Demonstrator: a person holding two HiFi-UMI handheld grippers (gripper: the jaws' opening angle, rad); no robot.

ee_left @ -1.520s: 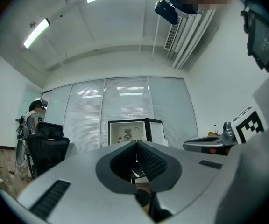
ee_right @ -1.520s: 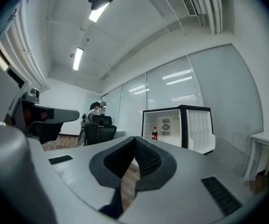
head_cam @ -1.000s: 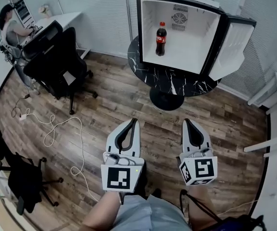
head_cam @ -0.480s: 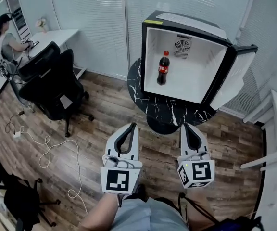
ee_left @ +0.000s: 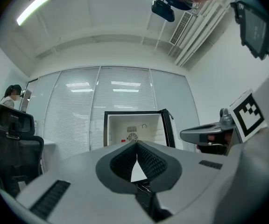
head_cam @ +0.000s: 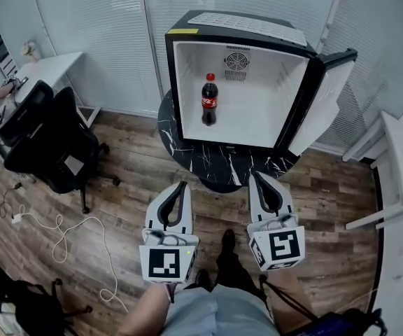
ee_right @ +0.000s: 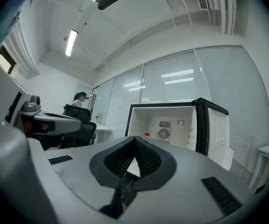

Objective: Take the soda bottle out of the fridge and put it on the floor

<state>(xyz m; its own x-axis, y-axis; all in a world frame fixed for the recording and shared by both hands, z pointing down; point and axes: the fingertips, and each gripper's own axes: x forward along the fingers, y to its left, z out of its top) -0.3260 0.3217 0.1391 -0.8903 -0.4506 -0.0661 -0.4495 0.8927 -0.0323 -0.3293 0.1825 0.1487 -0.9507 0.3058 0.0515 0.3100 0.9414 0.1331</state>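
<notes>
Nearer the fridge point(head_cam: 257, 117) than a second ago, door wide open on the round black surface point(head_cam: 215, 163): approaching only, nothing grasped yet. Soda bottle point(head_cam: 209, 100) upright inside, left of centre. Left gripper point(head_cam: 179, 186) and right gripper point(head_cam: 259, 177) with fingers clenched, empty. Office chair point(head_cam: 47, 142) and cable point(head_cam: 61, 229) off left, neither in the way.

You have bright, even overhead light. One ceiling strip light point(ee_left: 34, 6) shows in the left gripper view, and a second strip light point(ee_right: 70, 42) in the right gripper view. Expect glare streaks on the window blinds point(ee_left: 124, 85) and only soft shadows on the wood floor point(head_cam: 131, 159). The white inside of the fridge point(head_cam: 257, 110) reads bright with its detail intact. Both gripper views bow straight lines and fall to black at the corners. The head view curves its walls. Detail is sharp.
</notes>
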